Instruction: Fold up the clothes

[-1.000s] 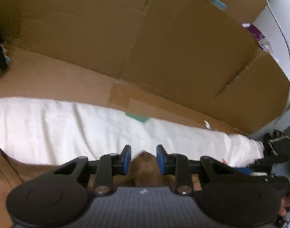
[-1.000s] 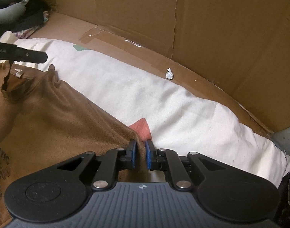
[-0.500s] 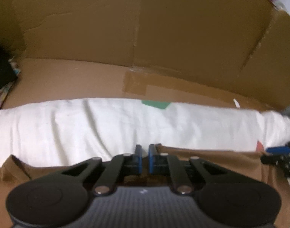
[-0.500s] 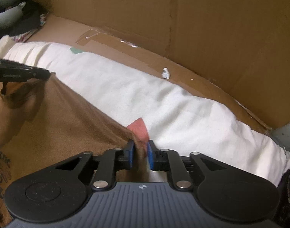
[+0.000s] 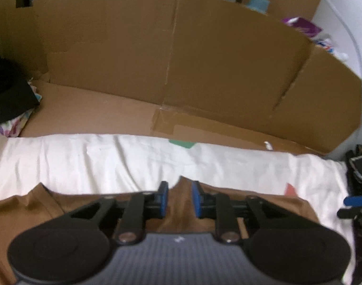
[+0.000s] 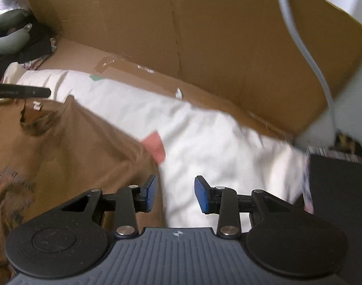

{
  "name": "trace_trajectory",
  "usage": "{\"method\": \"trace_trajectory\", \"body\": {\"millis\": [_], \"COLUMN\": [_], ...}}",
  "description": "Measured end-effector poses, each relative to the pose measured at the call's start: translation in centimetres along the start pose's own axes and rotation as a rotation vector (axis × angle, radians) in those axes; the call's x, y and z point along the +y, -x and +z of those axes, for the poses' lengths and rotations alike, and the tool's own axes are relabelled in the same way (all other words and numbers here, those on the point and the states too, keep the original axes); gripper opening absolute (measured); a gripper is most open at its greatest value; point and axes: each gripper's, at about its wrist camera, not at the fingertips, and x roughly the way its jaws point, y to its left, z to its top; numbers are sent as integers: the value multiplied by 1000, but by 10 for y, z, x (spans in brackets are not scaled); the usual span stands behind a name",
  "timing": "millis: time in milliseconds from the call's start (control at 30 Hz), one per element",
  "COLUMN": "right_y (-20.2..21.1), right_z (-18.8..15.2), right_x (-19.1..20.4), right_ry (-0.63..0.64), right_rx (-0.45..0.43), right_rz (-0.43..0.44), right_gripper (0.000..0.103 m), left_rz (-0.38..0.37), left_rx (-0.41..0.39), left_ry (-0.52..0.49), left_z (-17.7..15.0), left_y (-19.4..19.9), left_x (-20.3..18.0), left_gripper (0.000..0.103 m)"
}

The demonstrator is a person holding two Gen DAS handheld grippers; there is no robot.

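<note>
A brown T-shirt [image 5: 264,204] lies spread on a white sheet [image 5: 109,161]. My left gripper [image 5: 179,198] hovers over the shirt's far edge with its jaws opening. A raised ridge of brown cloth shows between the blue pads, and they do not press on it. My right gripper [image 6: 176,194] is also opening, over bare white sheet [image 6: 204,130]. Its left pad sits just beside the edge of the shirt [image 6: 74,147], with nothing between the pads. A small red patch [image 6: 154,146] lies at that edge. The left gripper's black finger [image 6: 21,92] shows near the collar.
A cardboard wall [image 5: 204,59] and cardboard floor close off the far side of the sheet. Dark clothes [image 5: 7,95] are piled at the far left. A black object [image 6: 340,190] stands at the right. A grey cable [image 6: 299,35] hangs across the right wrist view.
The left gripper closed on the shirt's far edge half a second ago and has opened again. The right gripper has opened off the shirt's edge and drifted right. Both have risen.
</note>
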Motion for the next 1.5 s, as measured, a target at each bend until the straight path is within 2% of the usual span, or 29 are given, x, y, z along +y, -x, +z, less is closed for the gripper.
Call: {"method": "trace_trajectory", "body": {"millis": [333, 667, 833, 867, 933, 1233, 1500], "right_y": [31, 3, -13, -14, -14, 21, 27], "right_z": [-74, -110, -111, -110, -107, -71, -41], "right_x": [0, 4, 12, 13, 12, 3, -12], "right_ry": [-30, -100, -72, -61, -52, 68, 141], "right_rx": [27, 70, 107, 115, 126, 130, 134], "right_rz": [-7, -15, -34, -40, -44, -202, -323], "right_gripper": [42, 42, 40, 24, 1, 0, 0], "left_rz": [-16, -34, -45, -44, -42, -51, -60], "left_rx": [17, -2, 15, 20, 26, 26, 40], "left_ry": [-16, -12, -11, -10, -6, 1, -25], "left_z": [-34, -61, -72, -73, -74, -74, -76], "left_y": [42, 77, 72, 71, 69, 72, 69], "left_x": [-13, -15, -14, -13, -12, -12, -23], "left_gripper": [35, 42, 43, 43, 43, 43, 44]}}
